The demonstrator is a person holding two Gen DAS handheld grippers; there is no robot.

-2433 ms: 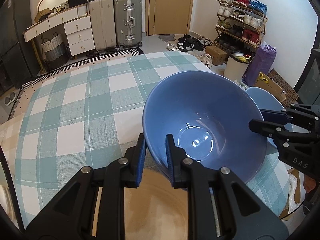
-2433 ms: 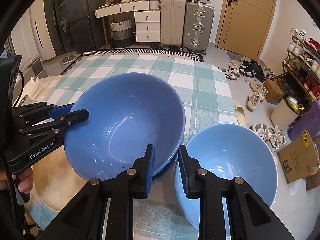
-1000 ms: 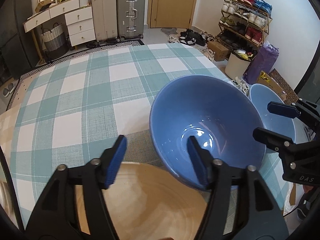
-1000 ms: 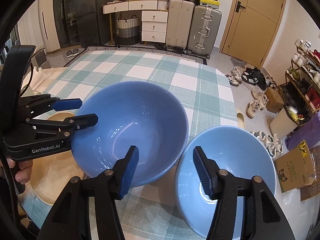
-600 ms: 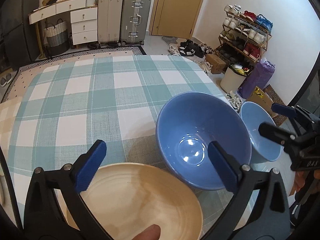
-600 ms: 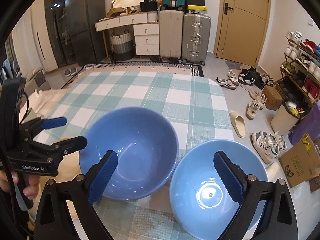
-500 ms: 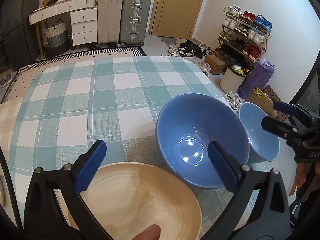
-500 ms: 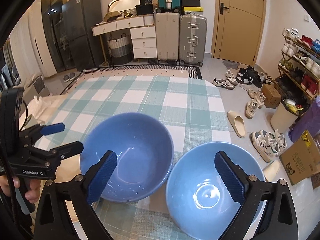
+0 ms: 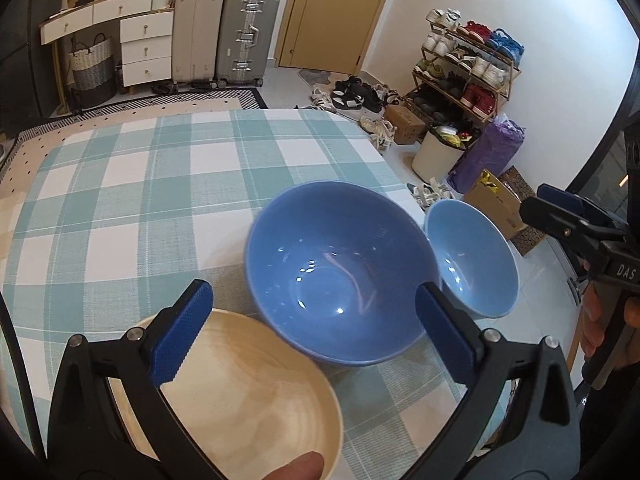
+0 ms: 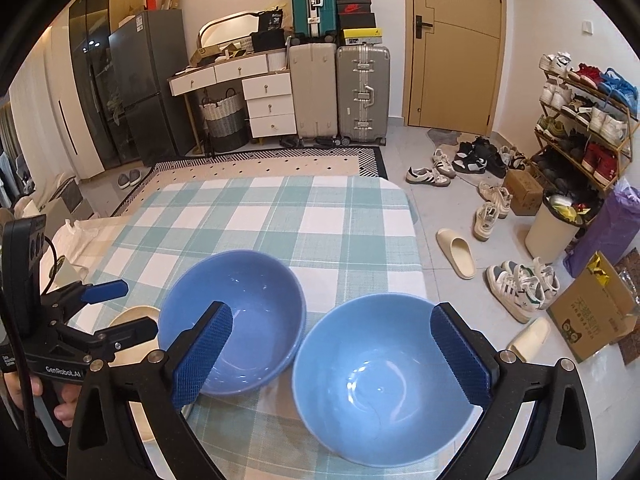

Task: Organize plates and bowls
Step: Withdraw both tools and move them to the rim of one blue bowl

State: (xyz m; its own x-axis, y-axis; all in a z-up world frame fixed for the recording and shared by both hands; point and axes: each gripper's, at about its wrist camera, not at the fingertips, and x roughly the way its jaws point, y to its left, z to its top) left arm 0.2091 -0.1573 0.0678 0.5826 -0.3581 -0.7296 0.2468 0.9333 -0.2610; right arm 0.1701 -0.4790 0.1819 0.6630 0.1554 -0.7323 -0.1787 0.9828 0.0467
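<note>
Now both grippers are off the dark blue bowl (image 9: 340, 276), which sits released on the checked tablecloth (image 9: 160, 184). The left gripper (image 9: 316, 332) has pulled back with fingers spread wide and empty; the right gripper (image 10: 332, 356) likewise, hovering over the light blue bowl (image 10: 380, 384) just beside. The cream plate (image 9: 248, 400) waits; that light bowl looks next.

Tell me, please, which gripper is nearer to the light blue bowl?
The right gripper: it hangs open directly over the light blue bowl. The left gripper, also open, sits over the darker blue bowl beside it.
</note>
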